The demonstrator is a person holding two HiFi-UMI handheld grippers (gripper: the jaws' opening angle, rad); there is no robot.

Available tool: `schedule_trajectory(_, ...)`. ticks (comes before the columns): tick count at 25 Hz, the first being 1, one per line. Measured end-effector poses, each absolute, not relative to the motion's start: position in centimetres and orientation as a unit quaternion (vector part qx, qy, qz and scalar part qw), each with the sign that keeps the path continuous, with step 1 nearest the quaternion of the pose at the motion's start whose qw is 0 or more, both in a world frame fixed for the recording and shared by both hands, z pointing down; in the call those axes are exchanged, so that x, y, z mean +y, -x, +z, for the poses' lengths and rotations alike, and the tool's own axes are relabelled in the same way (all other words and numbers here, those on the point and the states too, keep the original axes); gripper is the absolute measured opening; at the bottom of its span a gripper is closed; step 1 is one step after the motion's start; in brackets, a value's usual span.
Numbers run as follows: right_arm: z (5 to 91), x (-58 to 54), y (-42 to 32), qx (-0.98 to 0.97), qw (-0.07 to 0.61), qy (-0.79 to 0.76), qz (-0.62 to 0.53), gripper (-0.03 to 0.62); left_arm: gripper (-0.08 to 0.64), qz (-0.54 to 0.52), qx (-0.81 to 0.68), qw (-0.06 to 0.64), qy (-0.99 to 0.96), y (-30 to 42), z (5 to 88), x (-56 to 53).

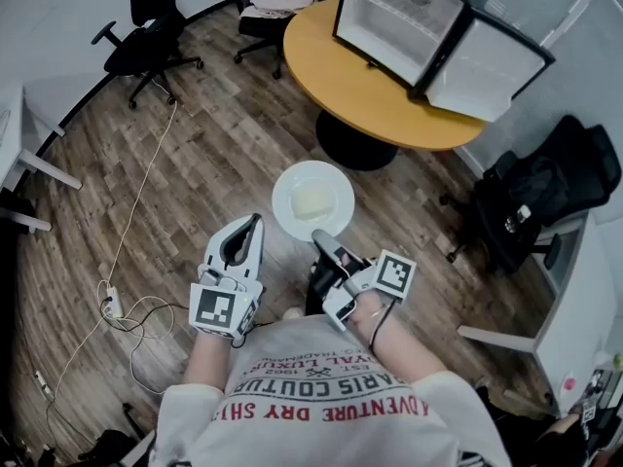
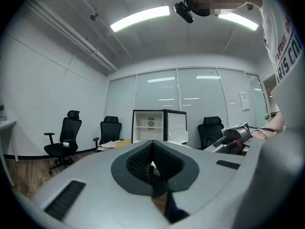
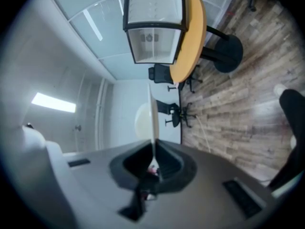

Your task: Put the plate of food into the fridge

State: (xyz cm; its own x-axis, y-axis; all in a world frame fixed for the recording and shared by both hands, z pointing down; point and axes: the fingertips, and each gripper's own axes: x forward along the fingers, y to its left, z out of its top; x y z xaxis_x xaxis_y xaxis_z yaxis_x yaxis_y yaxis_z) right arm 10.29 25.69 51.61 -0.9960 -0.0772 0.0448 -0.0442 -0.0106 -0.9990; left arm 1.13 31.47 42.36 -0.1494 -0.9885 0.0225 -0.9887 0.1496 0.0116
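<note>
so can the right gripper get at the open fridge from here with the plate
Probably not without stepping closer: the fridge sits back on the round table, well beyond the right gripper, whose jaws pinch the rim of the plate. The way looks free, though: its door hangs wide open.

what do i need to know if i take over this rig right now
Right gripper: shut on the rim of the white plate, which is held over the floor with food on it.
Left gripper: shut, empty.
Fridge: on the round table, door open.
Done: plate is in hand.
Left: carry it over and set it inside the fridge.
</note>
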Motion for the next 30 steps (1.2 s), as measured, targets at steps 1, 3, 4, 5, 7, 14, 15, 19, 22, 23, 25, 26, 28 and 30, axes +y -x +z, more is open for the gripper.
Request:
schedule_trajectory(1,51.8,24.8,-9.8,0.702,0.008,0.041,-0.711,0.037,0.026,0.005,-0.76,0.013,-0.65,-0.8,42.5,30.6)
schedule_trajectory(3,52.1,22.7,-9.0,0.699,0.002,0.039,-0.714,0.037,0.026,0.008,-0.762,0.014,-0.647,-0.2,42.7,28.6)
schedule_trajectory(4,52.2,21.4,-8.5,0.698,0.0,0.038,-0.715,0.037,0.026,0.008,-0.764,0.015,-0.645,0.2,42.7,27.4)
schedule_trajectory(5,52.2,20.2,-8.1,0.7,-0.002,0.036,-0.714,0.037,0.026,0.009,-0.766,0.015,-0.642,0.6,42.7,26.3)
schedule_trajectory(7,51.9,17.4,-7.1,0.704,-0.003,0.031,-0.71,0.037,0.026,0.008,-0.771,0.013,-0.637,1.5,42.5,23.6)
schedule_trajectory(14,49.7,6.9,-4.2,0.706,-0.001,0.014,-0.708,0.037,0.026,0.006,-0.775,0.005,-0.631,3.7,40.9,13.2)
schedule_trajectory(15,49.5,5.7,-3.9,0.706,-0.001,0.011,-0.708,0.037,0.026,0.006,-0.776,0.004,-0.631,4.0,40.8,11.9)
schedule_trajectory(19,49.8,1.6,-3.2,0.708,-0.01,0.011,-0.706,0.037,0.026,0.005,-0.779,0.003,-0.626,4.8,40.7,7.8)
schedule_trajectory(22,49.9,-1.1,-3.0,0.707,-0.011,0.017,-0.707,0.037,0.026,0.005,-0.778,0.009,-0.628,5.1,40.8,5.1)
schedule_trajectory(23,50.0,-2.0,-2.9,0.707,-0.009,0.021,-0.707,0.037,0.026,0.008,-0.776,0.012,-0.63,5.2,40.9,4.2)
schedule_trajectory(25,50.3,-3.7,-2.7,0.704,-0.005,0.027,-0.709,0.037,0.026,0.013,-0.774,0.017,-0.633,5.6,41.1,2.5)
schedule_trajectory(26,50.5,-4.4,-2.6,0.703,-0.003,0.03,-0.71,0.037,0.026,0.012,-0.772,0.018,-0.636,5.8,41.3,1.8)
schedule_trajectory(28,50.7,-5.7,-2.3,0.702,0.001,0.038,-0.712,0.037,0.026,0.009,-0.767,0.02,-0.641,6.2,41.7,0.4)
schedule_trajectory(30,51.1,-7.0,-1.8,0.7,0.009,0.046,-0.713,0.037,0.026,0.01,-0.76,0.02,-0.65,6.9,42.2,-1.0)
